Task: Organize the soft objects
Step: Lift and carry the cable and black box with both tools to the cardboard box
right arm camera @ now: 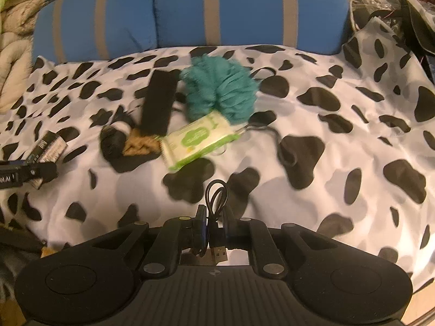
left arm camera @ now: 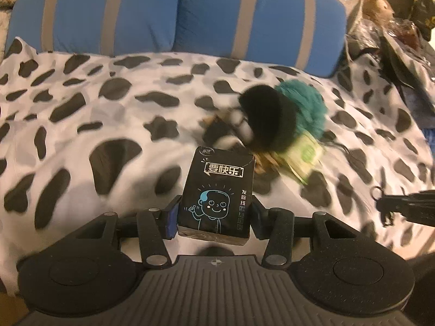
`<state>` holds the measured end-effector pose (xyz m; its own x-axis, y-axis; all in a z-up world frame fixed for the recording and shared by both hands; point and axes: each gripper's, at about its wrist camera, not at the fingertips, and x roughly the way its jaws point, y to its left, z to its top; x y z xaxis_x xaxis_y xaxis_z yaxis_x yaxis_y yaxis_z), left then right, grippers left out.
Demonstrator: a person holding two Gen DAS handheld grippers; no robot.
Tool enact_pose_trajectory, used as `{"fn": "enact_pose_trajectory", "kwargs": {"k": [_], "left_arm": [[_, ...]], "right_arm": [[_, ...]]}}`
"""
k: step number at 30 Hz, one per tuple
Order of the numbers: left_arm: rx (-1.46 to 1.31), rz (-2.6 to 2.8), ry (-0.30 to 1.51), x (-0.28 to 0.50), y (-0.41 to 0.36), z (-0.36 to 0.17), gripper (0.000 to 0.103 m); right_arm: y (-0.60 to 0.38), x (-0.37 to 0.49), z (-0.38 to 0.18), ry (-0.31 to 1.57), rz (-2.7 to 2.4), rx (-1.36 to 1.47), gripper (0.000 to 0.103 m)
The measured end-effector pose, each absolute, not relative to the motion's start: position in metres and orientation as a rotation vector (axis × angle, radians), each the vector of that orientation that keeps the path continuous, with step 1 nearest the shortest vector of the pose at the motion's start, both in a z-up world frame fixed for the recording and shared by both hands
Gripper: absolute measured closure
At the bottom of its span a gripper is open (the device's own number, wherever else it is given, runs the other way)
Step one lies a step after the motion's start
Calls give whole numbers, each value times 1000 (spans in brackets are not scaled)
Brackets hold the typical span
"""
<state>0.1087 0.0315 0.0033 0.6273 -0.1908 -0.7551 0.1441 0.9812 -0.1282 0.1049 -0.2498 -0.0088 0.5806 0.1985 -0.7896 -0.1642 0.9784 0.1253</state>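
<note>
Left gripper (left arm camera: 214, 214) clamped on a black tissue pack (left arm camera: 217, 193) with a cartoon face, held above the cow-print blanket (left arm camera: 108, 125). Right gripper (right arm camera: 214, 222) pinched shut on a coiled black USB cable (right arm camera: 216, 203) — plug end poking out below the fingers. Mid-blanket, a blurred heap: teal pom-pom (right arm camera: 220, 92), green-and-white wipes pack (right arm camera: 199, 138) just in front of it, black furry thing (left arm camera: 267, 116) (shape hard to make out), tan woven piece (right arm camera: 138, 144) partly covered. Blue striped cushions (left arm camera: 174, 13) behind, cut off at the top edge.
</note>
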Motion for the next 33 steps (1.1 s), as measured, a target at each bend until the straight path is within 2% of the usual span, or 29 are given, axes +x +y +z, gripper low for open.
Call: {"fn": "enact_pose_trajectory", "kwargs": {"k": [16,33], "left_arm": [[-34,-240,1047,39,-4,-8,55],[-24,-242,1235,26,-14,-31,55]], "right_arm": [[-202,37,-25,1110,348,24,89],[-188,24,-42,1247,348,-52,89]]}}
